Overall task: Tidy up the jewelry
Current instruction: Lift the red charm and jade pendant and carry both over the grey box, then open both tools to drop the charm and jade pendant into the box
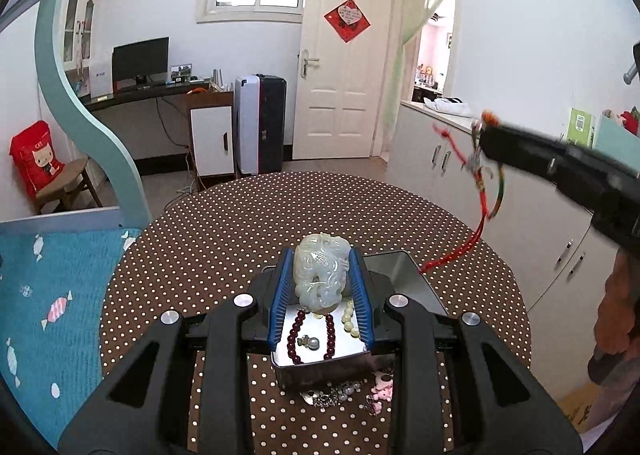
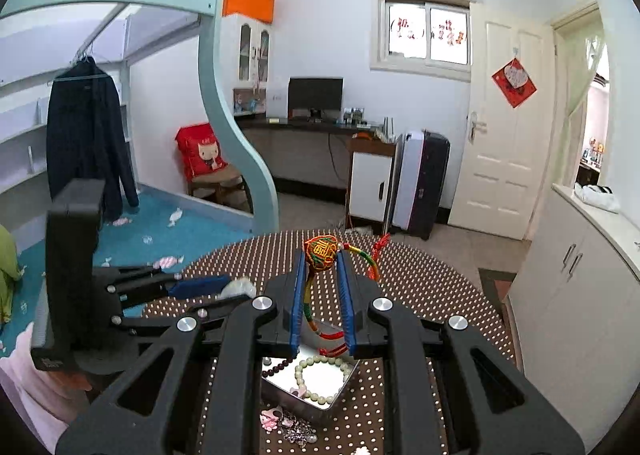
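Observation:
My left gripper (image 1: 322, 255) is shut on a pale carved jade pendant (image 1: 319, 275), held above an open metal tin (image 1: 320, 365). Inside the tin lie a dark red bead bracelet (image 1: 312, 335) and pale beads (image 1: 349, 315). My right gripper (image 2: 322, 255) is shut on a red and gold woven charm (image 2: 321, 253) whose coloured cords (image 2: 328, 339) hang down over the tin (image 2: 298, 395), where a pale green bead bracelet (image 2: 320, 379) rests. In the left wrist view the right gripper (image 1: 478, 137) hangs at upper right with the charm's red cord (image 1: 472, 239) trailing.
A round table with a brown polka-dot cloth (image 1: 224, 231) carries the tin. Loose trinkets and a pink charm (image 1: 380, 389) lie in front of the tin. A bunk bed with blue bedding (image 1: 52, 295) stands at left, white cabinets (image 1: 452, 151) at right.

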A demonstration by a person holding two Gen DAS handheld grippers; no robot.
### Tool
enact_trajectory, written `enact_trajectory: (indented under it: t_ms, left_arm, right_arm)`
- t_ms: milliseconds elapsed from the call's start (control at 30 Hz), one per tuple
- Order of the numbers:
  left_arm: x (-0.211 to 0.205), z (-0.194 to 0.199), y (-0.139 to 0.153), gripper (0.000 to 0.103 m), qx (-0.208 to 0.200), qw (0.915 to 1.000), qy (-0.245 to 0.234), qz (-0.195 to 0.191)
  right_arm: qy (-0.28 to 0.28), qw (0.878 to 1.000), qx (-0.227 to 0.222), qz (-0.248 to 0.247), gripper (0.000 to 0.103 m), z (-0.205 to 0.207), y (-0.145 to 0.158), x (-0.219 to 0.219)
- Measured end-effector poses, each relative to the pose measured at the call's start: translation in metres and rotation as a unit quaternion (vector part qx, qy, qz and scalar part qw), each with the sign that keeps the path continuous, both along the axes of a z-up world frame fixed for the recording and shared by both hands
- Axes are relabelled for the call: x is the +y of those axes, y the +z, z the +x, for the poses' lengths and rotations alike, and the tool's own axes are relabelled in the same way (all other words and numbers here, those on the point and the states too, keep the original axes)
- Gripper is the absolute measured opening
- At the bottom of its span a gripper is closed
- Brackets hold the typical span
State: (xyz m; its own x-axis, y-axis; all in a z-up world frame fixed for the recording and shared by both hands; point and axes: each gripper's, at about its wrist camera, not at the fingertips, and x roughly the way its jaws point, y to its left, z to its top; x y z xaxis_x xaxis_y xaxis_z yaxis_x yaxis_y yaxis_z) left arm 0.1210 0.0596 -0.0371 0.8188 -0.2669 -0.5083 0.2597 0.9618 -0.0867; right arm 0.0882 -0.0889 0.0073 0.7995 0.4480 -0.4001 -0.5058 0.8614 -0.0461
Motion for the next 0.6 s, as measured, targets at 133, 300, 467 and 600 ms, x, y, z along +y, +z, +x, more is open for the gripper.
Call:
enact_trajectory:
  t_ms: [133, 300, 467, 600]
  left_arm:
    - [0.002, 0.011, -0.011, 0.028, 0.021, 0.9998, 0.000, -0.004]
    - [-0.002, 0.022, -0.024, 0.028, 0.043, 0.9990, -0.004, -0.006]
    - [-0.005, 0.034, -0.031, 0.029, 0.057, 0.9983, -0.005, -0.006]
    - [-0.007, 0.037, -0.036, 0.029, 0.064, 0.9979, -0.006, -0.006]
  right_arm:
    - [0.007, 0.999, 0.054, -0.004, 0.015, 0.017, -0.026, 0.009]
    - [0.004, 0.994, 0.105, -0.027, 0.015, 0.030, -0.051, 0.020]
    - [-0.012, 0.993, 0.109, -0.032, 0.057, 0.033, -0.053, 0.018]
    - [-0.019, 0.993, 0.113, -0.026, 0.063, 0.031, -0.053, 0.011]
